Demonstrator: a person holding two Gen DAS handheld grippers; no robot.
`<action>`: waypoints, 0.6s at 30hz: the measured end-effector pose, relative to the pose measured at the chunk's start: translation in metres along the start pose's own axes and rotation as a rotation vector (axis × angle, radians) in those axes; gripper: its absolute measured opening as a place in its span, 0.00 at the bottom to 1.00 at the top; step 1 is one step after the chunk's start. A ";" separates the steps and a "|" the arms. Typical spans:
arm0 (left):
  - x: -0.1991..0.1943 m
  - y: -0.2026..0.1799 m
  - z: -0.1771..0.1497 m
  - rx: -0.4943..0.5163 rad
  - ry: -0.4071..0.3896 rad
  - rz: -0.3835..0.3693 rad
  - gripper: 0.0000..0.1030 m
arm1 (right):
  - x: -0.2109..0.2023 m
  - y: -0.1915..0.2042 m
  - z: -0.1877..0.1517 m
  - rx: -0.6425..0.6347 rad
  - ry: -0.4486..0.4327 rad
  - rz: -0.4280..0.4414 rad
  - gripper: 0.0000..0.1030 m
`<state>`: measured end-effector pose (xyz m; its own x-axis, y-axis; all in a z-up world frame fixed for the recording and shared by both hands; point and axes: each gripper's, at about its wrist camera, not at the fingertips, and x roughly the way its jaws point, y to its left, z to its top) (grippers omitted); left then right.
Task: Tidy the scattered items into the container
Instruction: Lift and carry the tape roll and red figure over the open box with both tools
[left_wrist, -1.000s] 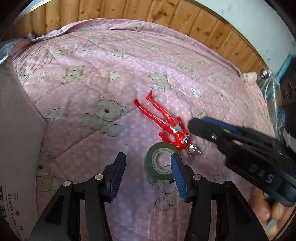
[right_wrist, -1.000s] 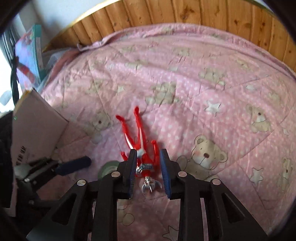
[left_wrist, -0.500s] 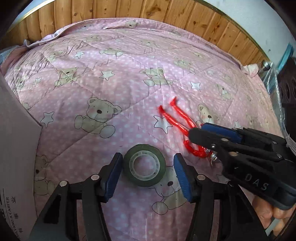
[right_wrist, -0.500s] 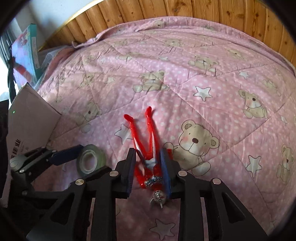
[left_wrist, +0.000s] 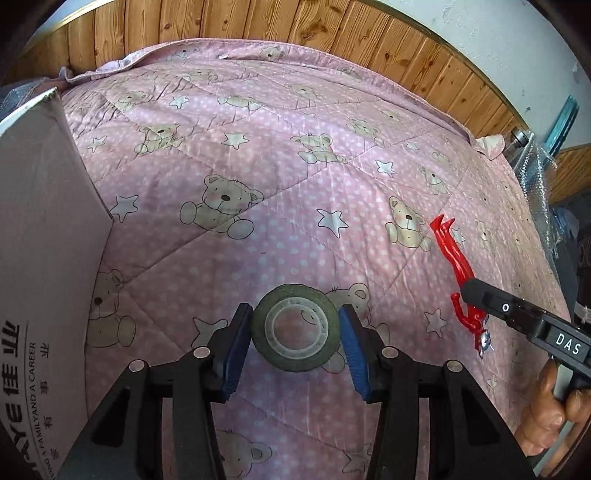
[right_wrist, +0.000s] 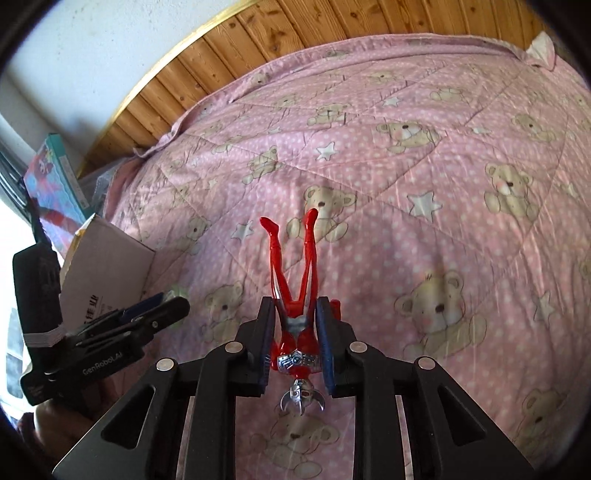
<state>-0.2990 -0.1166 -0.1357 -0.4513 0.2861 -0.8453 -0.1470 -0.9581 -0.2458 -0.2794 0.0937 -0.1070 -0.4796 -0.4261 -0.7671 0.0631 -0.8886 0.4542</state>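
Two grips made, nothing boxed yet. Left gripper (left_wrist: 295, 334) clamped on the tape (left_wrist: 295, 326), pads touching its rim at 3 and 9 o'clock, hole facing the camera, roll just above the quilt (left_wrist: 258, 177). Right gripper (right_wrist: 295, 343) pinching the figure (right_wrist: 295, 306) at the torso, off the bed. Long axis along the fingers: feet at 12 o'clock, silver head at 6. Box (left_wrist: 40, 258) at 9 o'clock in the left view. Best carried level, squeeze kept steady, released only once above the box opening; figure likely to pivot if loosened.
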 end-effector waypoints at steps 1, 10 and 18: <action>-0.005 -0.001 -0.001 0.007 -0.003 0.007 0.47 | -0.001 0.001 -0.006 0.020 0.004 0.019 0.22; -0.051 -0.002 -0.029 0.048 -0.024 0.077 0.47 | -0.017 0.047 -0.066 0.005 0.041 0.043 0.22; -0.101 0.002 -0.060 0.048 -0.065 0.062 0.47 | -0.041 0.082 -0.111 -0.021 0.037 0.031 0.22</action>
<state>-0.2006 -0.1478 -0.0793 -0.5165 0.2283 -0.8253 -0.1586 -0.9726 -0.1698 -0.1574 0.0196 -0.0891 -0.4442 -0.4588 -0.7695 0.0960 -0.8784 0.4683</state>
